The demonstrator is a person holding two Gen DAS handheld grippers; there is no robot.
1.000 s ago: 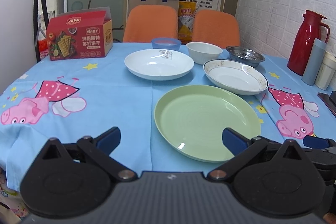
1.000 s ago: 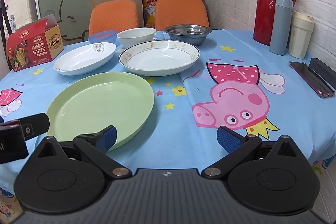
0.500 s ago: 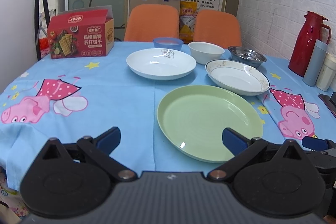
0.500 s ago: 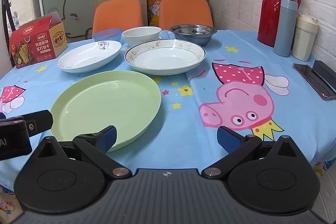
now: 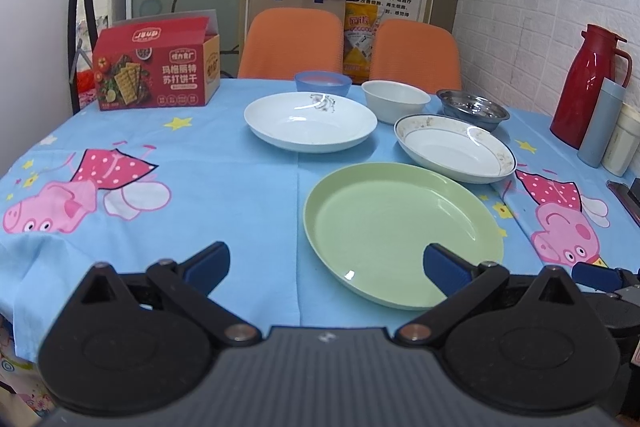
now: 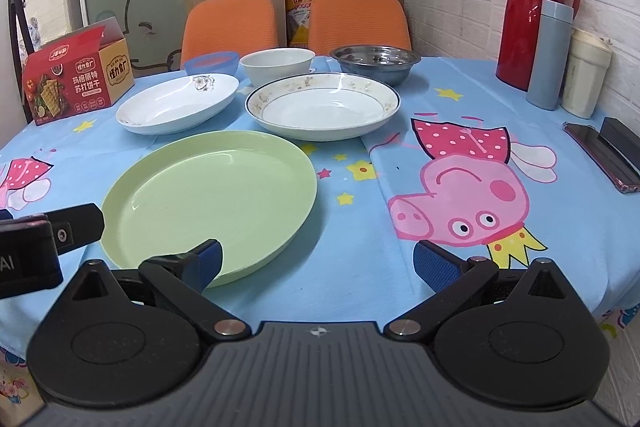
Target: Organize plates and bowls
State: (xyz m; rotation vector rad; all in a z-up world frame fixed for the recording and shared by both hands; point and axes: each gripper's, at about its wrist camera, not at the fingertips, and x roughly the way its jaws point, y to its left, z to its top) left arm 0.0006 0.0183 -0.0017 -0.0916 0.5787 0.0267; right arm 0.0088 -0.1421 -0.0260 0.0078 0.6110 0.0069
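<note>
Plates and bowls all lie unstacked on the desk beyond both grippers' spread, empty fingers; green plate [image 5: 402, 233] sits nearest; nothing organized yet.

Both wrist views low at table's near edge, facing the chairs, sharing the green plate [image 5: 400, 227] close ahead

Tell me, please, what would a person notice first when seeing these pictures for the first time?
Probably the big green plate, nearest on the blue cartoon-pig tablecloth, just ahead of both open grippers, left gripper and right gripper. Next, the red thermos by the white brick wall on the right.
</note>
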